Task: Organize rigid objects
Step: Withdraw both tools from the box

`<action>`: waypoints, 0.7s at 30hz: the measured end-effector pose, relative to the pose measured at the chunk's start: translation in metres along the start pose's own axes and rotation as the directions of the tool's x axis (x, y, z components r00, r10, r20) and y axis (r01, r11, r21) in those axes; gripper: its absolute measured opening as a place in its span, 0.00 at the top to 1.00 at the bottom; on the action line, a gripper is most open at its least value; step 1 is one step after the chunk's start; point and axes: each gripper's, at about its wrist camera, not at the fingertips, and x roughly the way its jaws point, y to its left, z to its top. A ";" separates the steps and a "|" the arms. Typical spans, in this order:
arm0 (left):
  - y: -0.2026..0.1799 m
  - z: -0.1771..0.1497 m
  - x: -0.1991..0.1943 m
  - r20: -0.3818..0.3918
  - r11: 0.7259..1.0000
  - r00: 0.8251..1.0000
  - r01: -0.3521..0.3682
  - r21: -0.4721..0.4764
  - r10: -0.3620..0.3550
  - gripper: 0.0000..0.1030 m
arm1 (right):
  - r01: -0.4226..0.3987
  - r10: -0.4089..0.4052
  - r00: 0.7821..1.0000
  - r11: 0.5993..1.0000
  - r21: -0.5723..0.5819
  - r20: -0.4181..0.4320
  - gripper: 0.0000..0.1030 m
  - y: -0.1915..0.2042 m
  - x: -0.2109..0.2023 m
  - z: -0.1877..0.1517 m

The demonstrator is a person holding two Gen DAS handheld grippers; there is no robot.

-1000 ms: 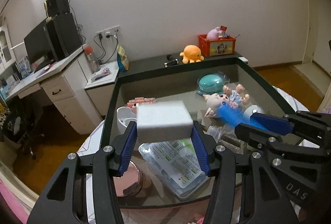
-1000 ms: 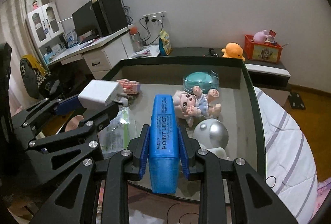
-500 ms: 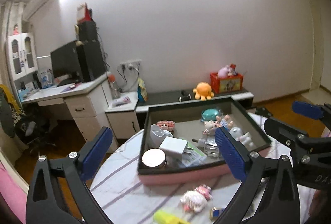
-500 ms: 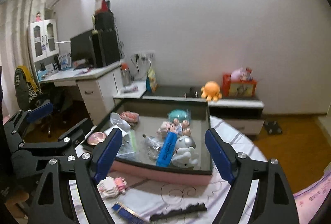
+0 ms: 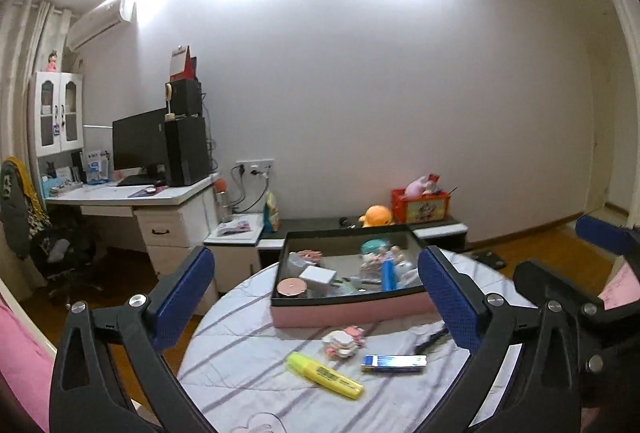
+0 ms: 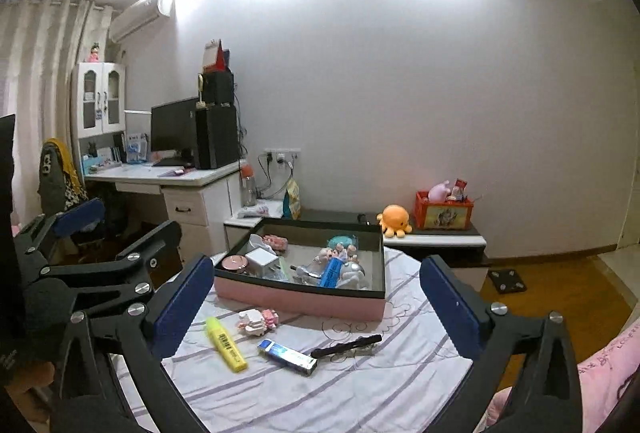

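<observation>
Left gripper point(image 5: 316, 293): jaws spread wide, empty. Right gripper point(image 6: 316, 297): jaws opening, nothing between them. White adapter point(image 5: 318, 277) and blue case point(image 6: 331, 272) lie inside the pink box point(image 6: 300, 299), beyond both grippers. Yellow highlighter point(image 6: 226, 344) rests on the striped cloth point(image 6: 360, 385).

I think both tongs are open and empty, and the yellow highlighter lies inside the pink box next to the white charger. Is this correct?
Not fully. The yellow highlighter is not inside the pink box; it lies outside it on the striped cloth, in front of it, as the right wrist view shows. The white charger is in the box. The left tongs are open and empty; the right tongs, also empty, are opening.
</observation>
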 end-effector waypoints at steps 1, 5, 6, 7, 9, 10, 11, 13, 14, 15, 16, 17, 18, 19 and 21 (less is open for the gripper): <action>0.000 0.000 -0.005 0.004 1.000 1.000 0.002 -0.006 -0.002 0.00 | 0.002 -0.002 1.000 1.000 0.000 0.008 0.00 0.000 -0.004 0.000; -0.002 -0.002 -0.022 0.029 1.000 1.000 -0.008 -0.005 0.008 0.00 | 0.033 -0.032 0.999 0.999 -0.018 0.043 0.00 0.008 -0.025 -0.003; -0.002 -0.003 -0.026 0.033 1.000 0.999 -0.006 -0.007 0.007 0.00 | 0.036 -0.035 0.998 0.999 -0.019 0.048 0.00 0.008 -0.028 -0.003; -0.002 -0.003 -0.028 0.036 1.000 0.999 -0.004 -0.011 0.004 0.00 | 0.037 -0.036 0.998 0.999 -0.018 0.052 0.00 0.008 -0.030 -0.003; -0.001 -0.003 -0.031 0.035 1.000 0.999 -0.005 -0.015 0.005 0.00 | 0.047 -0.046 0.997 0.999 -0.019 0.068 0.00 0.011 -0.040 -0.007; -0.003 -0.004 -0.033 0.036 1.000 0.999 -0.007 -0.014 0.007 0.00 | 0.052 -0.050 0.996 0.998 -0.021 0.072 0.00 0.012 -0.043 -0.008; -0.003 -0.005 -0.034 0.039 1.000 0.999 -0.008 -0.012 0.009 0.00 | 0.053 -0.051 0.996 0.998 -0.023 0.073 0.00 0.013 -0.045 -0.008; -0.003 -0.005 -0.036 0.041 1.000 0.999 -0.013 -0.006 0.013 0.00 | 0.057 -0.055 0.995 0.998 -0.026 0.082 0.00 0.014 -0.048 -0.008; -0.003 -0.005 -0.038 0.044 1.000 0.999 -0.016 -0.001 0.016 0.00 | 0.061 -0.058 0.995 0.998 -0.029 0.086 0.00 0.015 -0.050 -0.008; -0.004 -0.005 -0.039 0.045 1.000 0.999 -0.016 0.000 0.016 0.00 | 0.062 -0.059 0.995 0.998 -0.030 0.086 0.00 0.016 -0.051 -0.008; -0.004 -0.005 -0.040 0.047 1.000 0.999 -0.016 0.001 0.016 0.00 | 0.061 -0.058 0.994 0.998 -0.030 0.089 0.00 0.016 -0.052 -0.008; -0.005 -0.006 -0.040 0.045 1.000 0.999 -0.016 0.003 0.016 0.00 | 0.062 -0.059 0.994 0.998 -0.029 0.092 0.00 0.016 -0.054 -0.009; -0.005 -0.006 -0.040 0.045 1.000 0.999 -0.016 0.004 0.016 0.00 | 0.061 -0.058 0.994 0.998 -0.028 0.090 0.00 0.016 -0.054 -0.010; -0.005 -0.006 -0.041 0.047 1.000 0.999 -0.016 0.004 0.016 0.00 | 0.061 -0.058 0.994 0.998 -0.027 0.090 0.00 0.017 -0.055 -0.010; -0.005 -0.007 -0.041 0.045 1.000 0.999 -0.015 0.004 0.015 0.00 | 0.062 -0.059 0.994 0.998 -0.028 0.090 0.00 0.016 -0.055 -0.010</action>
